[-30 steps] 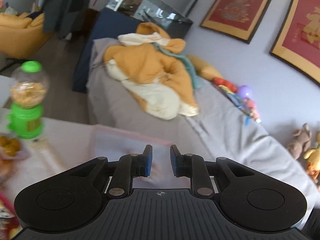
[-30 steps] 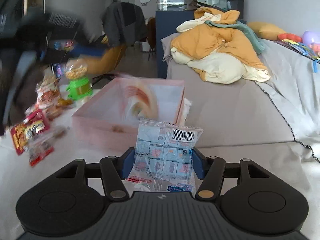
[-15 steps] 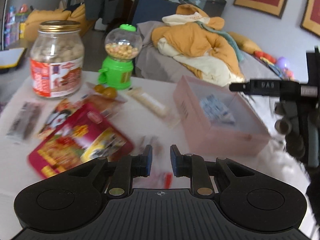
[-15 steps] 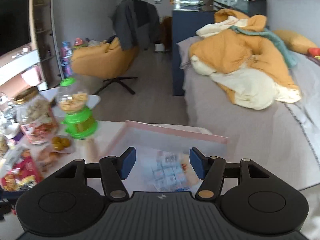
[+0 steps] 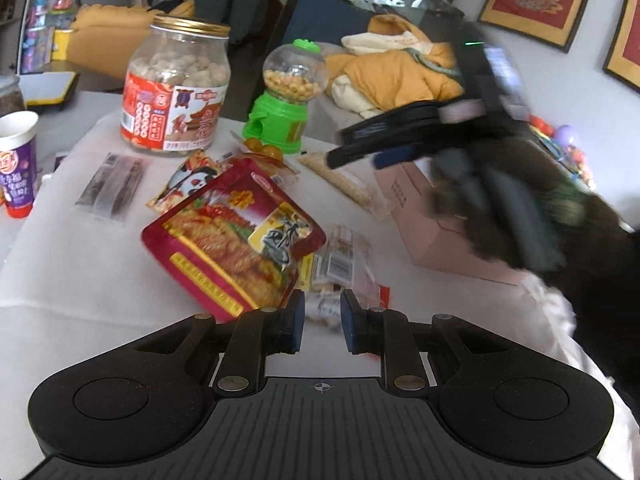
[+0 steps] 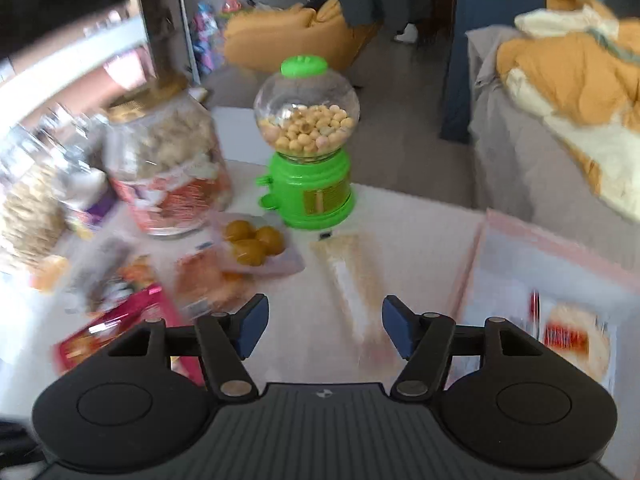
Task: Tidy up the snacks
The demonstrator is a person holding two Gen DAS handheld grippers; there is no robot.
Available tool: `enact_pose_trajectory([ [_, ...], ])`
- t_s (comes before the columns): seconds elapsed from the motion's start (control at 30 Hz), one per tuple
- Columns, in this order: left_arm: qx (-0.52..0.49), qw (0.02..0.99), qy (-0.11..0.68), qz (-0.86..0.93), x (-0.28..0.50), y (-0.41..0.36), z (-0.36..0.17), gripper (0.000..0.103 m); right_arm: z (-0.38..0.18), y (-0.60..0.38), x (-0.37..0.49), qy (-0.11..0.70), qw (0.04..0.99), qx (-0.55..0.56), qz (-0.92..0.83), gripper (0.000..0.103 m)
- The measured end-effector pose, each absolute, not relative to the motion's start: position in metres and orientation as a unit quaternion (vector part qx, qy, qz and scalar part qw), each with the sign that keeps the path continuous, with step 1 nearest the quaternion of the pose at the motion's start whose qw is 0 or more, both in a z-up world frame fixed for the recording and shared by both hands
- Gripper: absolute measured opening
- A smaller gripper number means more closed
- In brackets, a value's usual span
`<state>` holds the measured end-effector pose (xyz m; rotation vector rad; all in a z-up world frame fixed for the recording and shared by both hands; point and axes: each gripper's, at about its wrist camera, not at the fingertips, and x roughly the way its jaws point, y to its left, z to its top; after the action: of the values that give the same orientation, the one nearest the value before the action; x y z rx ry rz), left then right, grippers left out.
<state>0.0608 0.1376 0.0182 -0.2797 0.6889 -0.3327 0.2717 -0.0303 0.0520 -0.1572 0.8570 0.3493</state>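
Note:
My left gripper (image 5: 322,326) is open with a narrow gap and empty, low over a clear-wrapped snack (image 5: 340,268) beside a big red pouch (image 5: 236,236). My right gripper (image 6: 322,326) is open wide and empty, above a long pale snack stick (image 6: 352,276); it also shows blurred in the left wrist view (image 5: 380,152). The pink box (image 6: 496,248) sits at the right with a packet (image 6: 572,336) inside it; it also shows in the left wrist view (image 5: 432,220).
A white table (image 5: 80,272) holds a green candy dispenser (image 6: 308,168), a large nut jar (image 5: 176,88), a pack of yellow balls (image 6: 252,240), a panda packet (image 5: 188,184), a dark bar (image 5: 112,188) and a purple cup (image 5: 16,160). A grey bed (image 6: 540,168) lies behind.
The right gripper let go of the blue-cube packet into the pink box, then swung left over the table. The left gripper turned from the bed down to the snacks.

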Motion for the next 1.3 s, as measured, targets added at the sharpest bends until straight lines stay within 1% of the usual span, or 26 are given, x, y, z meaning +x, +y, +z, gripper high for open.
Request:
enact_pose_trajectory([
  [0.03,-0.136,0.918,0.333,-0.164,0.058,0.14,0.018,0.023,0.045,-0.02,0.281,0.414,0.893,-0.089,0.154,0.062],
  [0.07,-0.136,0.918,0.333,-0.164,0.056,0.143,0.016,0.023,0.039,-0.016,0.288,0.418,0.892,-0.095,0.145,0.057],
  [0.17,-0.144,0.917,0.335,-0.159,0.053,0.152,0.011,0.023,0.024,-0.008,0.313,0.441,0.885,-0.096,0.114,0.054],
  [0.2,-0.147,0.917,0.336,-0.156,0.054,0.154,0.009,0.023,0.02,-0.008,0.32,0.452,0.88,-0.093,0.109,0.051],
  [0.23,-0.15,0.917,0.337,-0.153,0.054,0.157,0.007,0.023,0.017,-0.008,0.324,0.464,0.875,-0.092,0.104,0.044],
  [0.3,-0.154,0.917,0.337,-0.147,0.055,0.16,0.006,0.023,0.017,-0.005,0.319,0.466,0.872,-0.103,0.105,0.038],
  [0.33,-0.156,0.917,0.336,-0.146,0.055,0.161,0.006,0.023,0.019,-0.004,0.312,0.471,0.867,-0.109,0.116,0.031],
  [0.37,-0.158,0.918,0.334,-0.146,0.056,0.161,0.006,0.023,0.02,-0.004,0.303,0.479,0.86,-0.107,0.138,0.029],
  [0.5,-0.152,0.919,0.33,-0.153,0.057,0.156,0.011,0.023,0.023,-0.007,0.26,0.5,0.836,-0.087,0.209,0.029],
  [0.67,-0.123,0.922,0.325,-0.171,0.056,0.138,0.022,0.023,0.028,-0.028,0.207,0.5,0.826,-0.077,0.248,0.028],
  [0.87,-0.066,0.923,0.326,-0.191,0.057,0.102,0.034,0.023,0.033,-0.073,0.171,0.495,0.835,-0.057,0.233,0.028],
  [0.97,-0.047,0.918,0.335,-0.208,0.057,0.083,0.037,0.023,0.035,-0.094,0.157,0.483,0.84,-0.066,0.237,0.029],
  [1.03,-0.032,0.914,0.344,-0.212,0.057,0.068,0.037,0.023,0.038,-0.11,0.148,0.475,0.845,-0.066,0.238,0.031],
  [1.07,-0.026,0.913,0.35,-0.209,0.058,0.061,0.036,0.023,0.04,-0.119,0.143,0.468,0.848,-0.064,0.238,0.035],
  [1.23,-0.005,0.912,0.373,-0.173,0.067,0.035,0.028,0.023,0.044,-0.166,0.144,0.419,0.89,-0.077,0.16,0.04],
  [1.3,-0.001,0.913,0.378,-0.155,0.068,0.029,0.028,0.023,0.041,-0.182,0.152,0.422,0.893,-0.05,0.152,0.041],
])
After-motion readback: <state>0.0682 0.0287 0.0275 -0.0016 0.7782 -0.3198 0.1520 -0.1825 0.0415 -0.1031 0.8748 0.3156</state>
